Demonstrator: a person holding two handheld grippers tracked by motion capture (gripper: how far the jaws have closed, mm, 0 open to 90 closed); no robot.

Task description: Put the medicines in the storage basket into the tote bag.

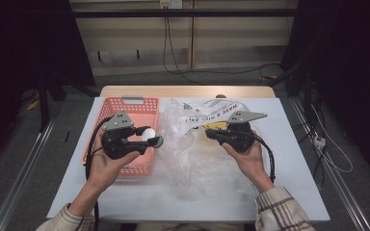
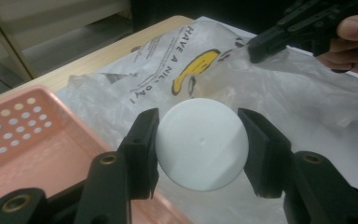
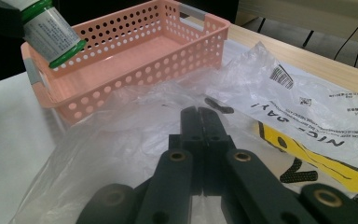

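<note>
From the high view, the left gripper (image 1: 150,138) sits at about nine o'clock from the table's middle, over the right-hand edge of the pink basket (image 1: 110,155), with its jaws clamped on a small white-capped bottle (image 1: 149,134); the right gripper (image 1: 211,133) lies toward three o'clock, its tips nipping the crumpled clear plastic bag (image 1: 200,163) that sprawls over the white table (image 1: 289,183). I judge the job to be moving things between bag and basket: the bottle is gripped and carried between the two, the basket holds nothing that can be seen, and the set-down is still to come; which way it travels the pictures do not settle. In the left gripper view the two black jaws press on either side of the bottle's round white end (image 2: 201,143), with the basket at eight o'clock and the bag spreading from twelve to three; the other gripper (image 2: 261,46) pinches the film at one o'clock. The bag's print reads "HAVE A NIC…", the rest folded away, beside a yellow smiling figure (image 2: 193,70). In the right gripper view the jaws stand together on a fold of film (image 3: 203,122); the bottle, green-banded with small unreadable print (image 3: 51,35), hangs at ten o'clock above the basket (image 3: 135,60), and a barcode (image 3: 280,76) shows at two o'clock.
</note>
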